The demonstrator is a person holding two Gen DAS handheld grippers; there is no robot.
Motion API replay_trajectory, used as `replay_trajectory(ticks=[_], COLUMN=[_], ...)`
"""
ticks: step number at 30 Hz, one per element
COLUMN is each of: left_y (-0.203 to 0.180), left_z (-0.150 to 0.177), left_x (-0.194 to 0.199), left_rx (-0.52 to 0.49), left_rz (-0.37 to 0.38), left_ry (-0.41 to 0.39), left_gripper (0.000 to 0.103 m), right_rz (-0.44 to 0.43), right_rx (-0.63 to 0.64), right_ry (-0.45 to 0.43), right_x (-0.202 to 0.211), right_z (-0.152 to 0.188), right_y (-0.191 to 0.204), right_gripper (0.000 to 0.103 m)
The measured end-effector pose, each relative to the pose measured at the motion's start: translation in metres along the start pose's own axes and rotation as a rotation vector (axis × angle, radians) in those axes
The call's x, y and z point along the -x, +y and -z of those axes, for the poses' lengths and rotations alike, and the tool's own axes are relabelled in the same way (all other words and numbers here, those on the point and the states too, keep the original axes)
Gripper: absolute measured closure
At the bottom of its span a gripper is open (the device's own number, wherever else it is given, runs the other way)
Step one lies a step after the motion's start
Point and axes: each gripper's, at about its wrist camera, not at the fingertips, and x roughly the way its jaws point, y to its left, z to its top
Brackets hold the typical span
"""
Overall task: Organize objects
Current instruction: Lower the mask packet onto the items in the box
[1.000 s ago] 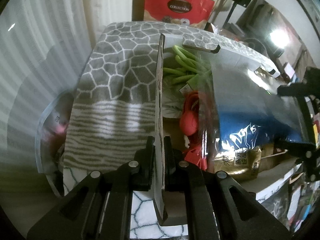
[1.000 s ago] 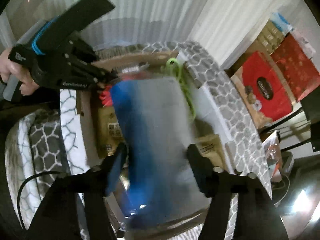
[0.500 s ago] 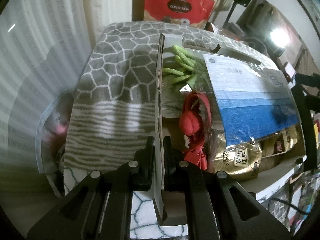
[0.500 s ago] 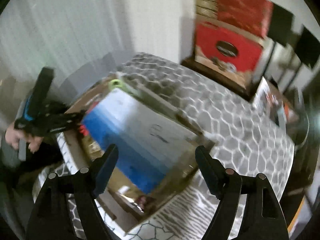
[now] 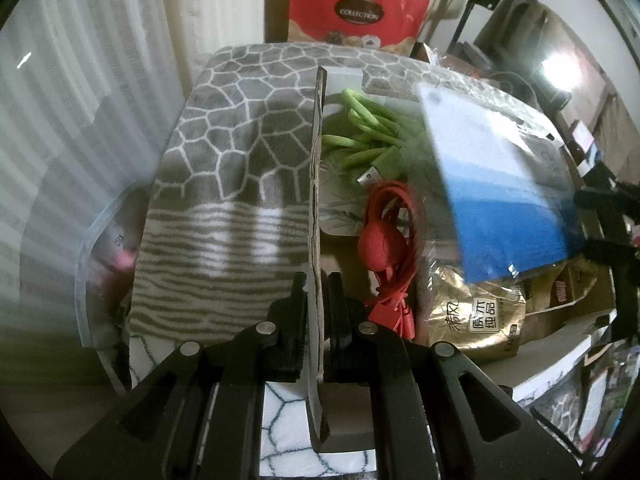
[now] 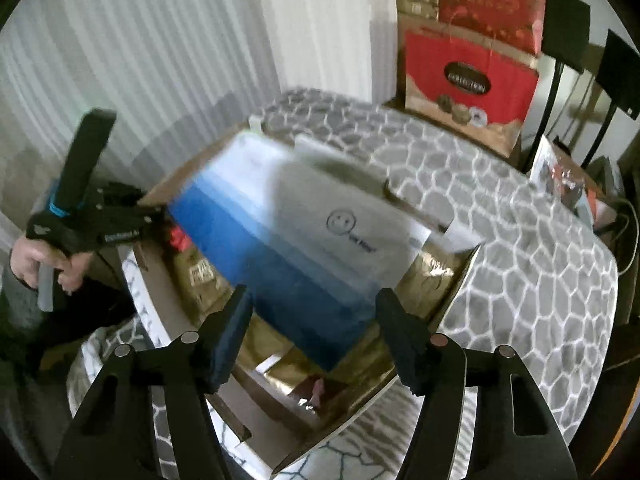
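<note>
Blue and white packet [image 6: 296, 240] lies flat over box [image 6: 452, 304], just ahead of wide-open right gripper [image 6: 314, 336]; left gripper [image 5: 316, 304] pinches box flap [image 5: 314, 208].

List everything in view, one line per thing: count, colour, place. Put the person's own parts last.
cardboard box: one, brown, open, on the patterned cloth.
blue and white packet: one, lying across the box's top.
green cable: one bundle, in the box's far end.
red cable: one, coiled, mid-box.
gold snack bags: at least two, in the box's near end.
patterned cloth: one, grey and white, under the box.
red gift bag: one, behind the table.
left gripper: black, clamped on the box's flap.
right gripper: black, jaws apart, above the packet.
hand: one, holding the left gripper's handle.
</note>
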Motion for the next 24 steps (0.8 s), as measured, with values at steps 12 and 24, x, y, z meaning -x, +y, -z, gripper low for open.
replay_trajectory(ticks=[12,24], left_y=[0.003,-0.001], left_z=[0.001,-0.005], left_x=[0.005,0.033], left_rx=[0.022,0.023], left_rz=[0.025,0.041], left_ry=[-0.010,-0.081], left_gripper=[0.095,0.067], right_rz=[-0.002,0.108], right_rx=[-0.039,-0.125], right_ry=[-0.054,-0.144], right_x=[0.019,0.058], right_z=[-0.001,0.003], right_y=[-0.002,0.000], right_gripper=[0.037,0.035])
